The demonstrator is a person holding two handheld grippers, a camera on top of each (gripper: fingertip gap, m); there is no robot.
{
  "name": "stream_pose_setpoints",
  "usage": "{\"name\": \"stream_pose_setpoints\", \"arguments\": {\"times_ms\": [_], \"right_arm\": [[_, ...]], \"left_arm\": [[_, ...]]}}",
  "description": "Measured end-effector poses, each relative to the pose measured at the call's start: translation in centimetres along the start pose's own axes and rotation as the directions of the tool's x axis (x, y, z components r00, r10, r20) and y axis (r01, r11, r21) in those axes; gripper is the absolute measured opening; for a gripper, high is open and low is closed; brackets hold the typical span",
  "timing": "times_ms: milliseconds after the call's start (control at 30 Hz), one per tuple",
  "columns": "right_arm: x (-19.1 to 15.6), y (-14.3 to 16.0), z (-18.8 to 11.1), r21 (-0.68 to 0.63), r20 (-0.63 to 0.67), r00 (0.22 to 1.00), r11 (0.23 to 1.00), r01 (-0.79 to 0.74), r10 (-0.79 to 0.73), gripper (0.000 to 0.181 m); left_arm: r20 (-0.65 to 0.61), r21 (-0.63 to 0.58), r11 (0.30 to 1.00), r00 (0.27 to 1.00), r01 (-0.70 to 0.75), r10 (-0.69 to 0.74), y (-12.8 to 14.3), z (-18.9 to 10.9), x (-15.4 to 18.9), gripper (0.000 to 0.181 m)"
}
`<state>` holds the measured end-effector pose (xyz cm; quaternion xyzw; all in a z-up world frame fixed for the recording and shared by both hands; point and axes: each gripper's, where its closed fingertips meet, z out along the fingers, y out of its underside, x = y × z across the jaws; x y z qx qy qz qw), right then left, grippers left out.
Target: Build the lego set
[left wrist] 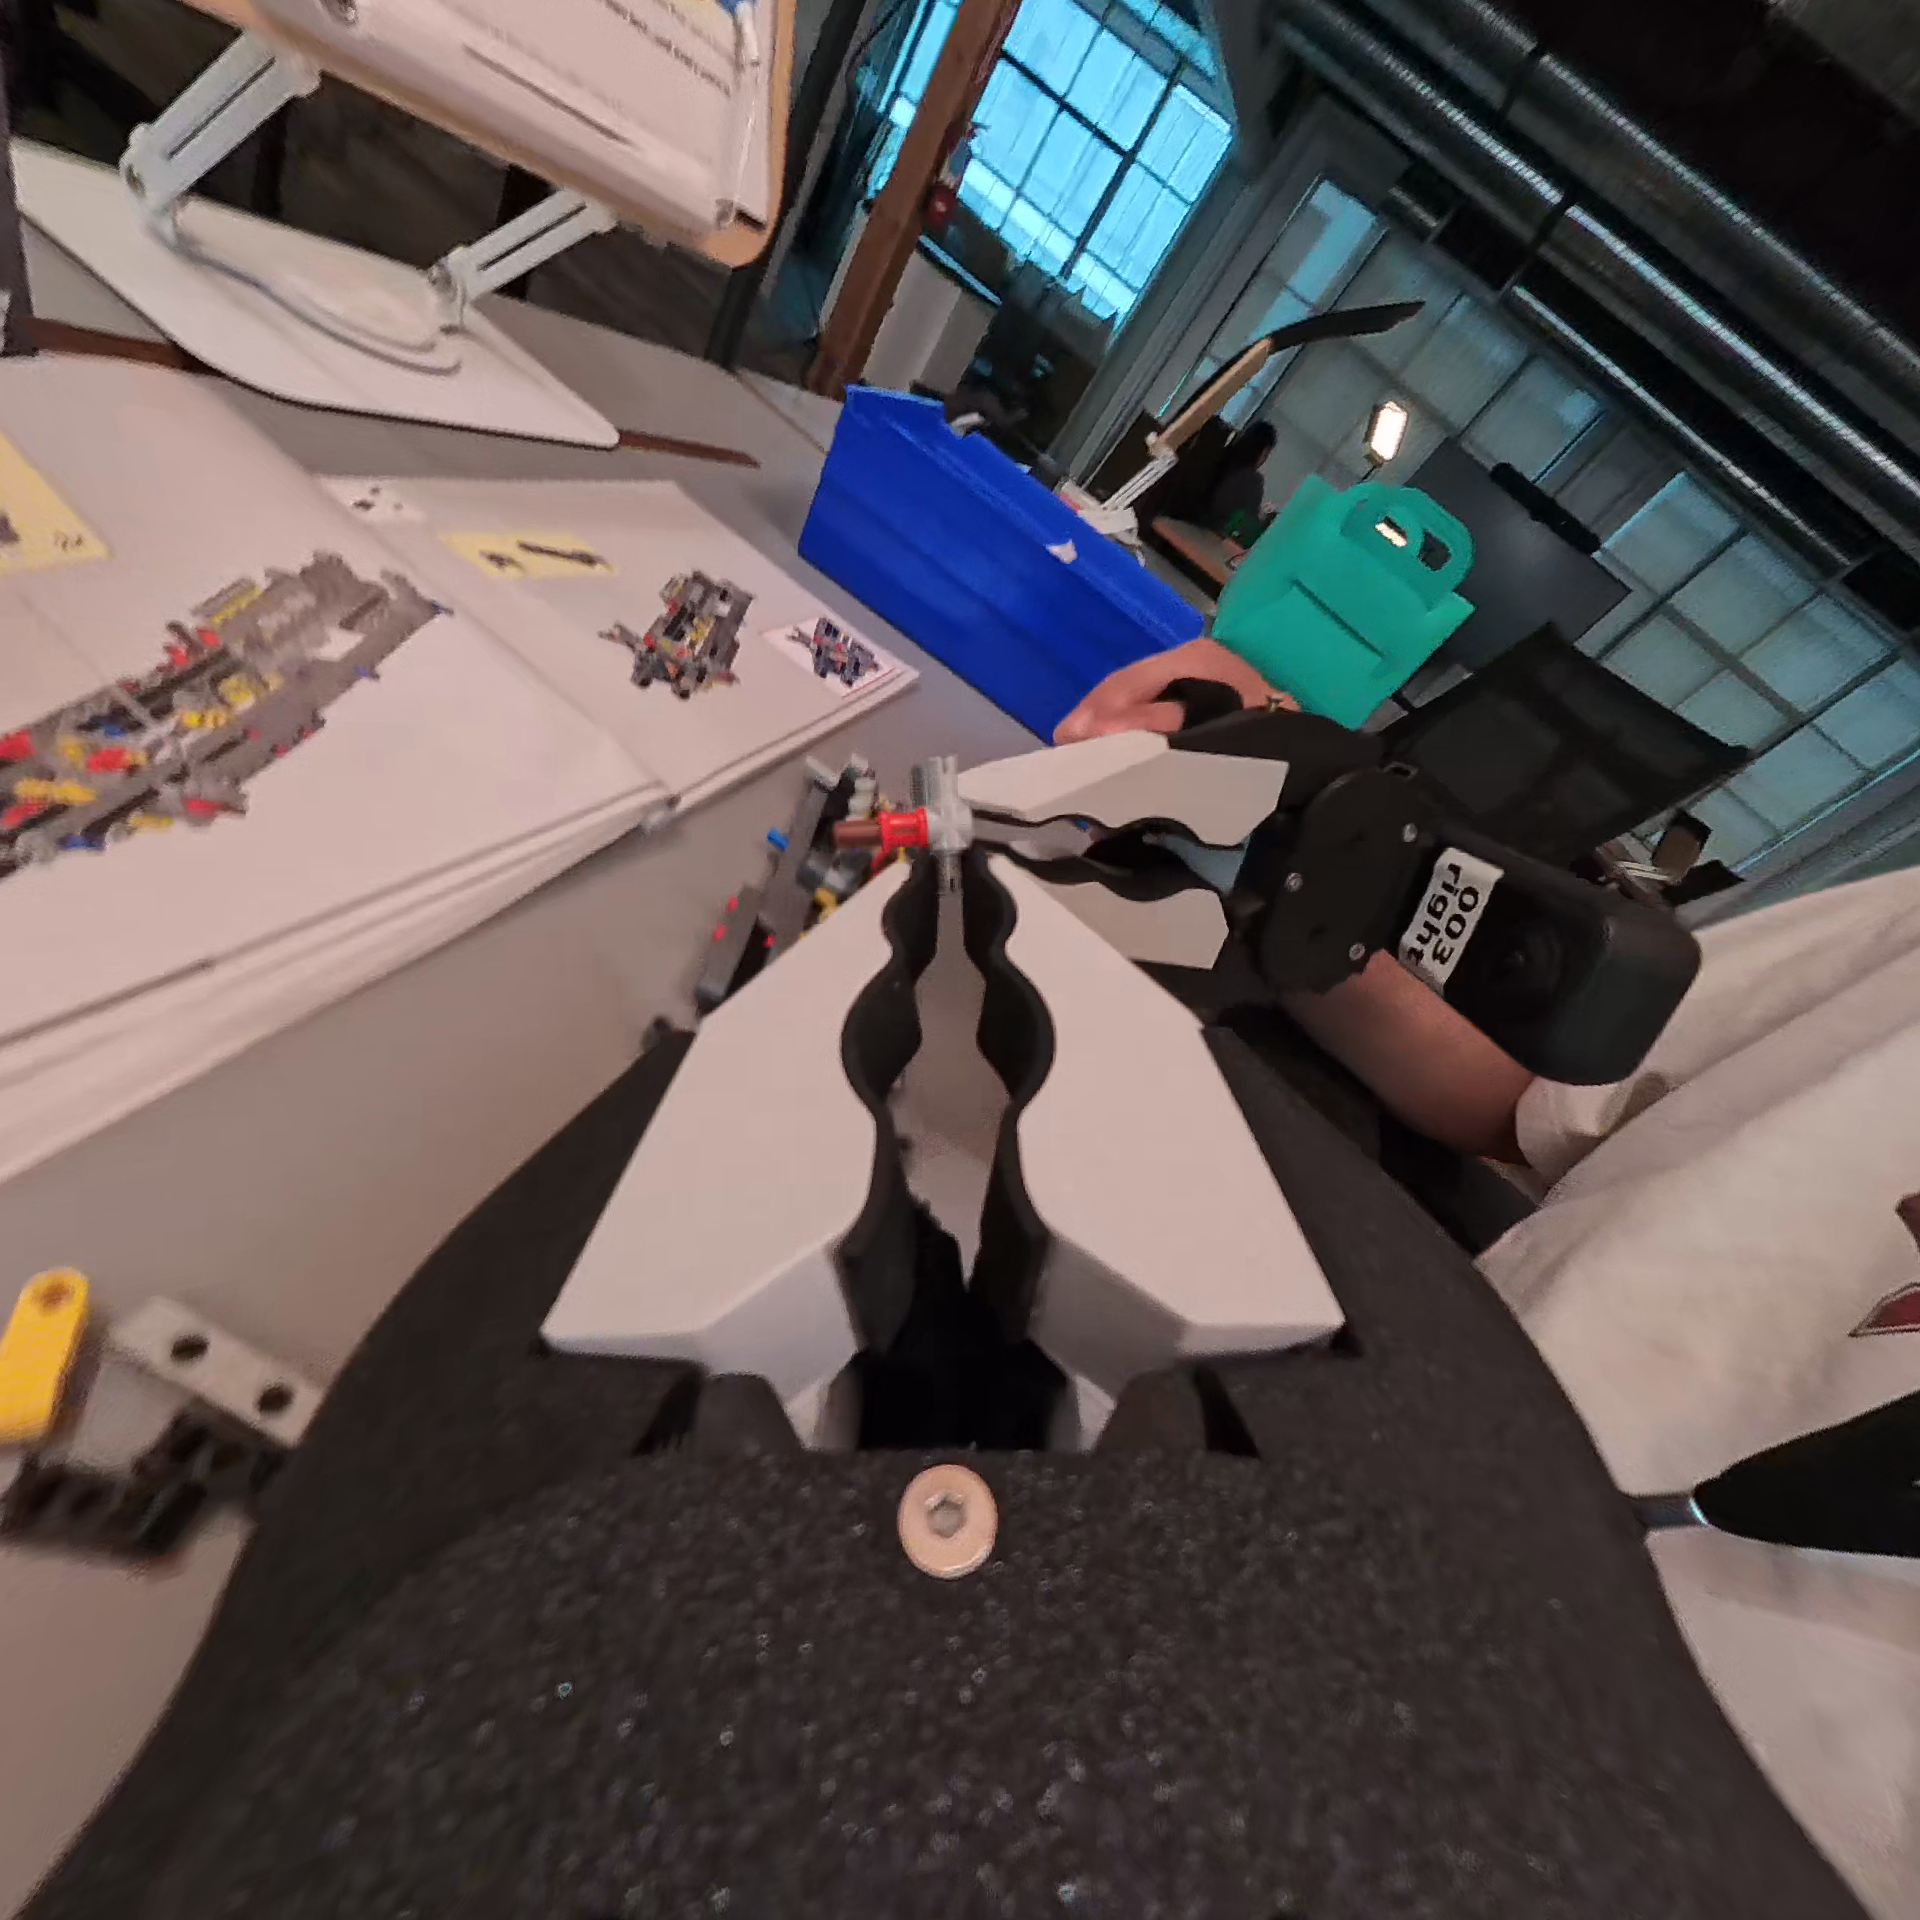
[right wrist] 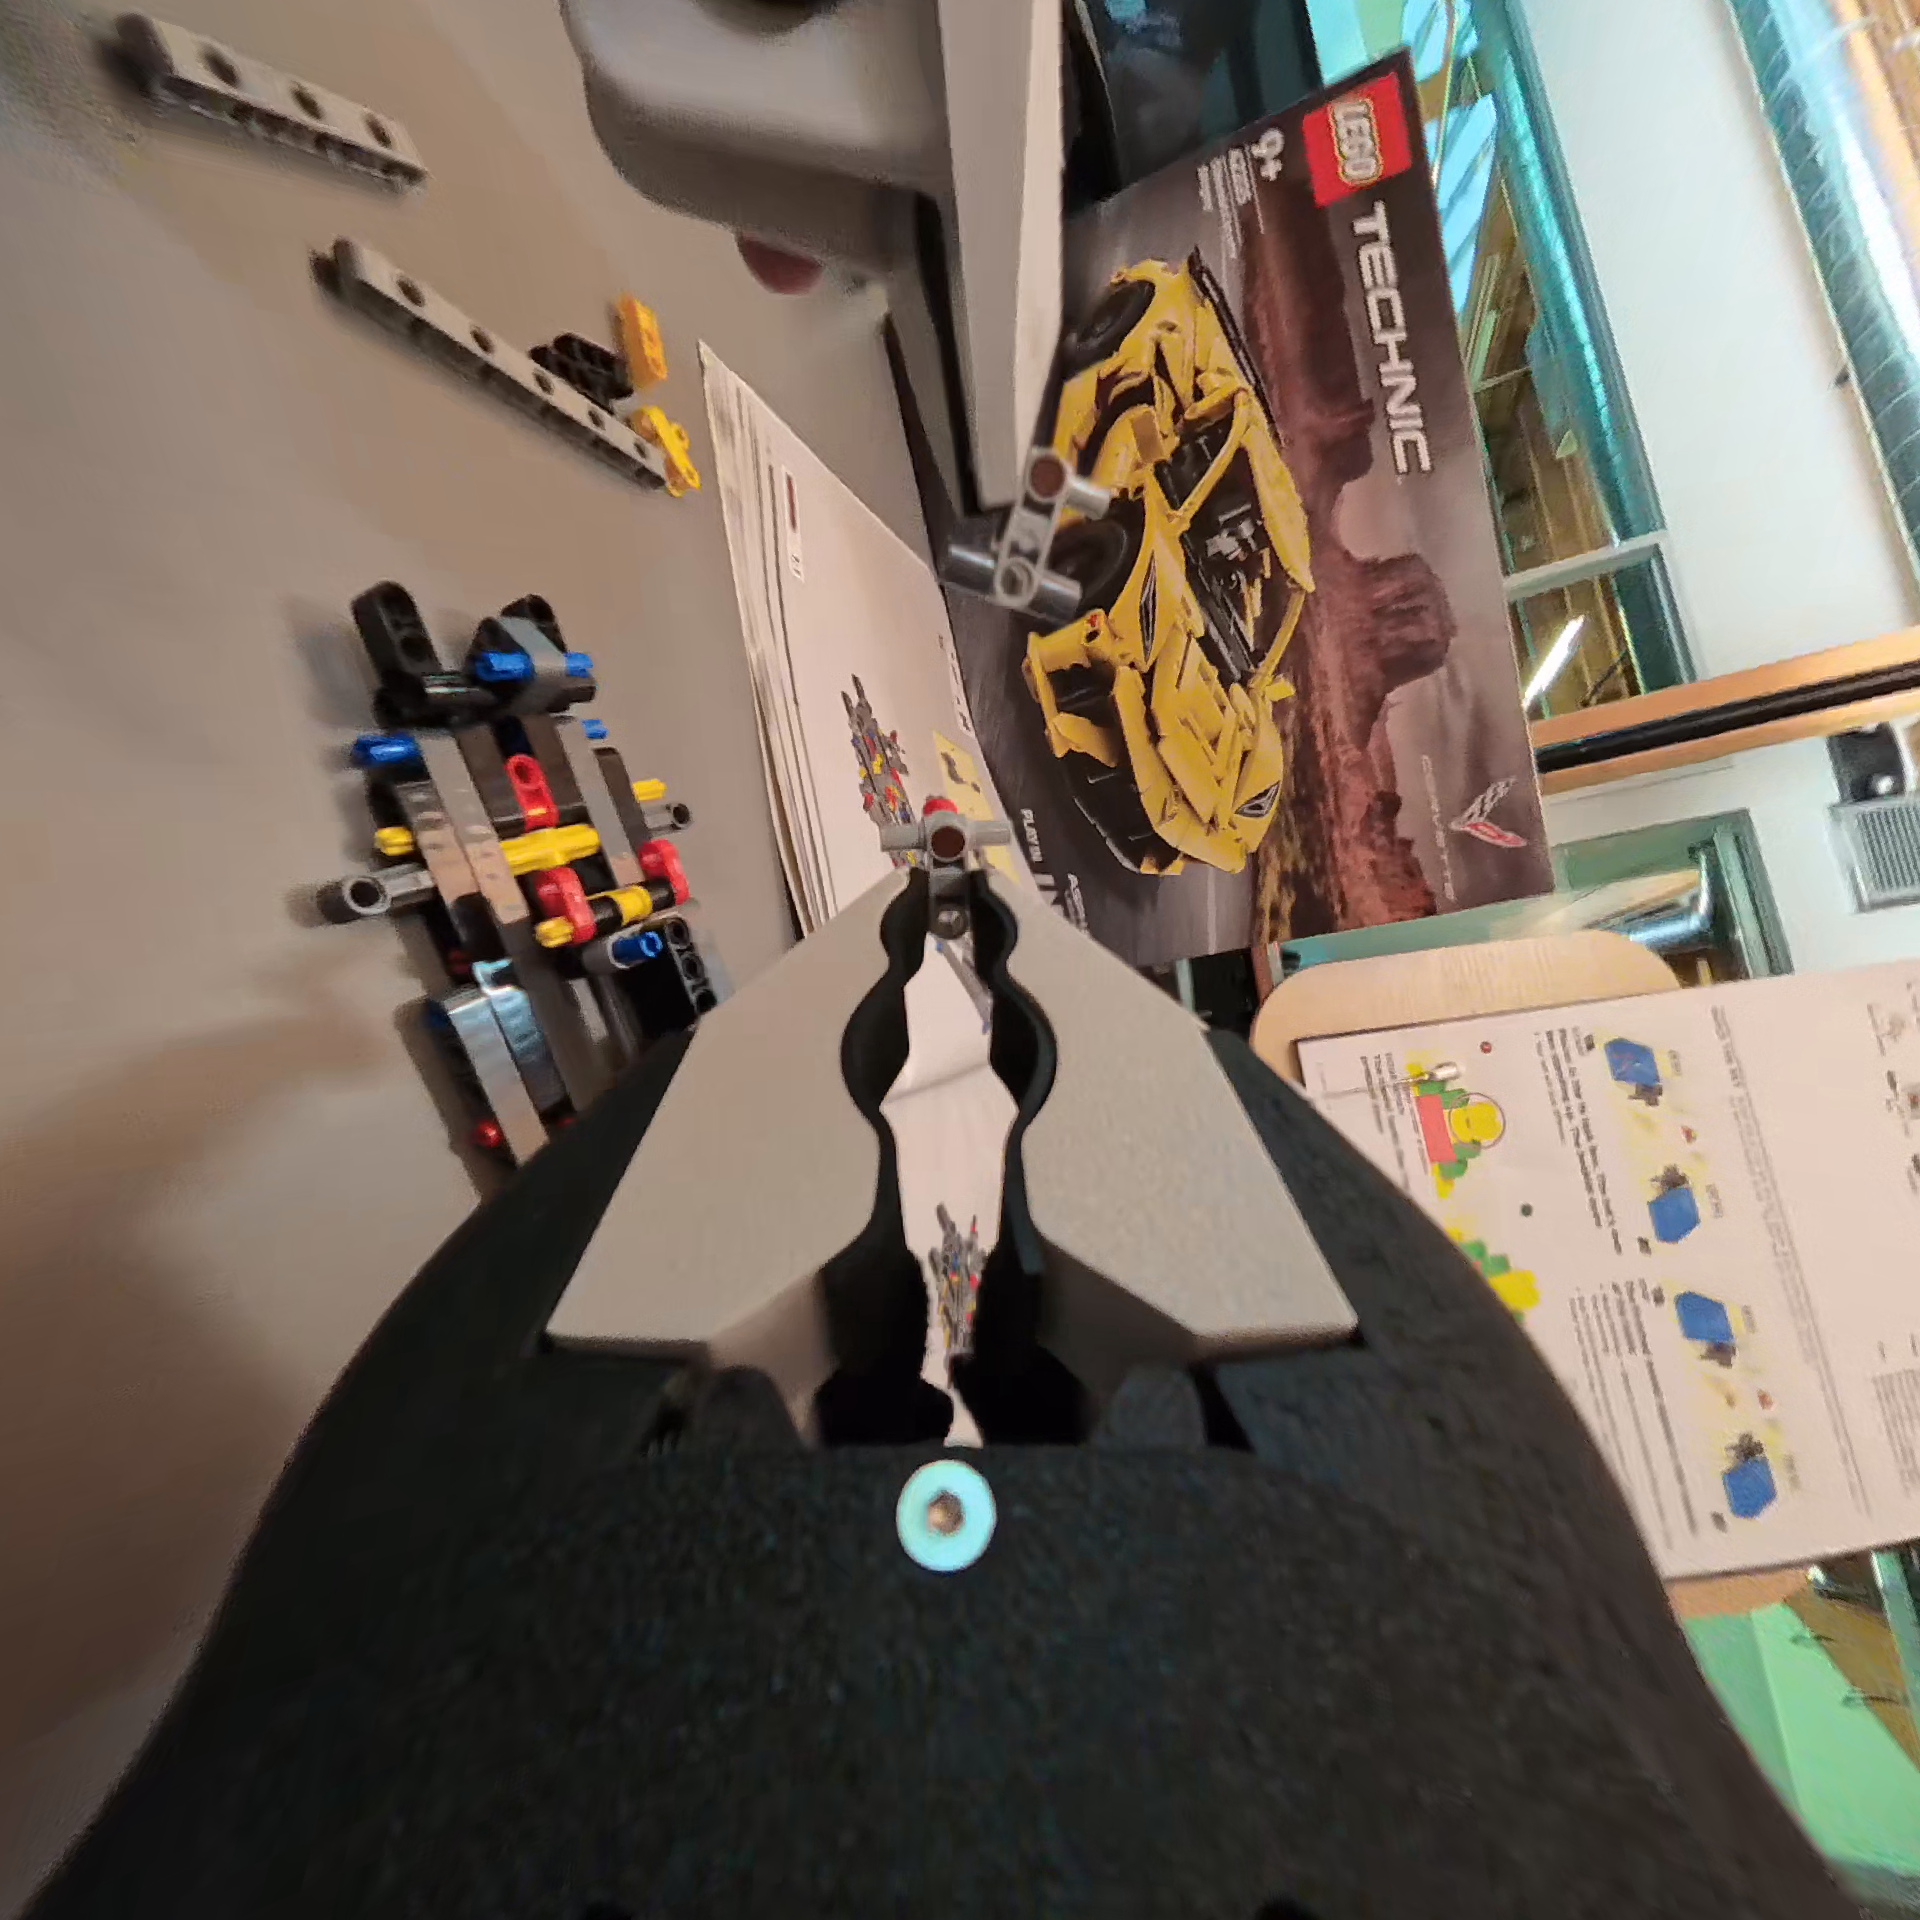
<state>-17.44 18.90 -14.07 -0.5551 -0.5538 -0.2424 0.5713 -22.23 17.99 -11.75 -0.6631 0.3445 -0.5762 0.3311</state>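
Observation:
My left gripper (left wrist: 943, 873) is shut on a small light grey connector (right wrist: 1023, 535) with dark grey pins. It comes in from the top of the right wrist view (right wrist: 1013, 497). My right gripper (right wrist: 945, 888) is shut on a grey cross connector (right wrist: 943, 844) carrying a red bush and a brown axle (left wrist: 883, 829). It enters the left wrist view from the right (left wrist: 977, 826), where the two tips nearly line up. In the right wrist view the two pieces are apart. The part-built chassis (right wrist: 520, 831) lies on the table, also below the tips (left wrist: 821, 862).
The open instruction booklet (left wrist: 312, 727) lies beside the set's box (right wrist: 1299, 520). Loose grey beams (right wrist: 488, 364), yellow parts (right wrist: 639, 338) and black parts (left wrist: 104, 1496) lie on the table. A blue bin (left wrist: 977, 582) and a green bin (left wrist: 1340, 603) stand behind. A sheet on a stand (right wrist: 1610, 1247) is at the right. The left gripper's tips are roughly 6 cm from the right gripper's.

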Motion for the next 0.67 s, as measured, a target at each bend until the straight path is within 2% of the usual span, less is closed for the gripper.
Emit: {"name": "stream_pose_setpoints", "arguments": {"times_ms": [133,300,367,433,533,667], "right_arm": [[1.1,1.0,0.3,-0.040,-0.040,0.998,0.998,-0.053,0.051,0.006],[2.7,2.7,0.5,-0.077,-0.103,0.988,0.990,-0.120,0.112,0.007],[2.8,3.0,0.6,-0.075,-0.108,0.984,0.986,-0.151,0.143,0.006],[2.5,3.1,0.8,-0.073,-0.099,0.980,0.981,-0.182,0.174,0.006],[2.6,3.2,1.1,-0.066,-0.105,0.977,0.979,-0.193,0.186,0.006],[2.4,3.1,1.6,-0.058,-0.083,0.974,0.975,-0.216,0.211,0.007]], "left_arm": [[-0.051,0.010,0.998,0.996,-0.066,0.066,-1.4,1.8,-0.7,0.003],[-0.039,0.032,0.990,0.989,-0.139,0.140,-2.9,3.2,-2.5,0.003],[-0.047,0.089,0.985,0.987,-0.150,0.154,-2.9,3.5,-2.7,0.003],[-0.055,0.067,0.988,0.988,-0.140,0.144,-2.6,3.9,-2.6,0.003],[-0.073,0.059,0.973,0.971,-0.223,0.227,-2.6,4.0,-1.8,0.003],[-0.067,0.048,0.978,0.976,-0.205,0.208,-2.0,4.0,-2.0,0.003]]}}
